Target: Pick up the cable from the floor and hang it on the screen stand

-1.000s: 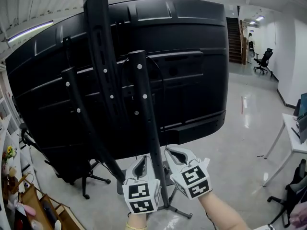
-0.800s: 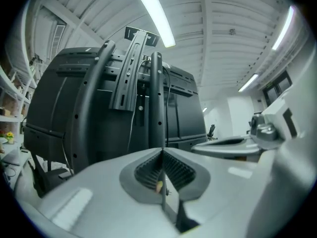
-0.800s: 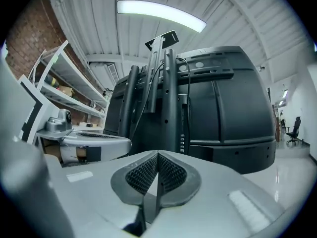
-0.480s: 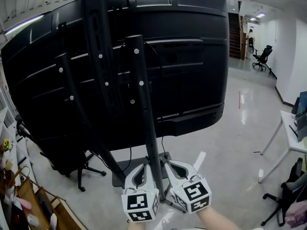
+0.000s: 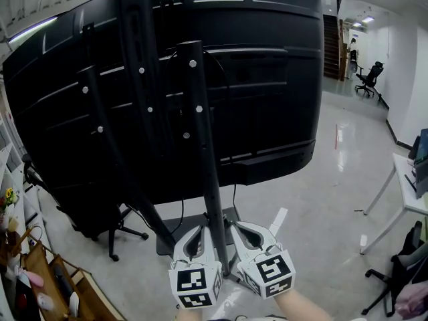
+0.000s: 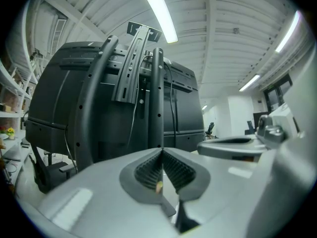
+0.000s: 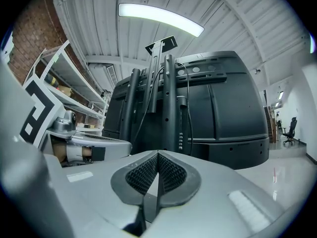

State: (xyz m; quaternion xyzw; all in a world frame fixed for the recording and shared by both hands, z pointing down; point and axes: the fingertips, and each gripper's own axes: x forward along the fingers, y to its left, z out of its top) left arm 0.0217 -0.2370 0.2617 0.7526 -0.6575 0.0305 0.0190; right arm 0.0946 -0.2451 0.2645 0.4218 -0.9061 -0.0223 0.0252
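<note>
Glossy office floor (image 5: 321, 179), and the back of a big black screen (image 5: 267, 79) on its stand (image 5: 204, 152).

A thin black cable (image 5: 233, 196) hangs near upright from the screen's lower edge toward the base plate (image 5: 170, 236), just beyond the right claw (image 5: 235, 225). Whether any slack lies on the floor I cannot tell. The left claw (image 5: 198, 227) sits across the stand from the cable, so the right hand looks nearer. Both claws are fully closed with nothing between them, and they point level, one on either side of the stand.
</note>
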